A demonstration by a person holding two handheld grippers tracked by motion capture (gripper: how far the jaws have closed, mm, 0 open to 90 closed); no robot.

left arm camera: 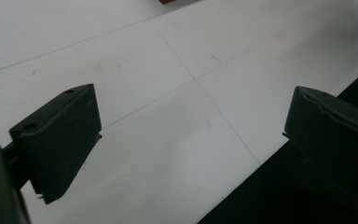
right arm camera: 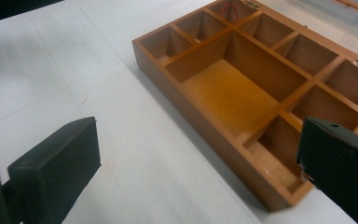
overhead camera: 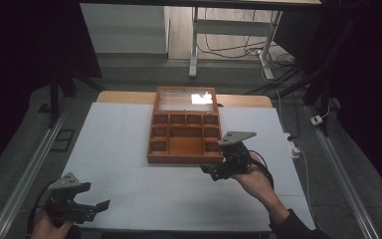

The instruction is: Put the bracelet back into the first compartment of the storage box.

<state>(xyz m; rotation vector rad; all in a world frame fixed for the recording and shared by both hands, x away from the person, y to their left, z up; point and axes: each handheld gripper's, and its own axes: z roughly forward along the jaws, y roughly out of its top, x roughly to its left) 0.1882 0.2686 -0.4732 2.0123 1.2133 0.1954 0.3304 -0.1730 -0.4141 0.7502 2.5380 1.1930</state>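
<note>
The wooden box looks smooth and a bit shiny inside, its lid is shiny glass, and the white table looks matt.

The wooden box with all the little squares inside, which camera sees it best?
The right gripper view: the wooden box is close there, so you can look down into its big middle compartment and the small ones around it. The high view shows the whole box, lid open, but small and far. The left gripper view catches just a brown sliver at its top edge.
</note>
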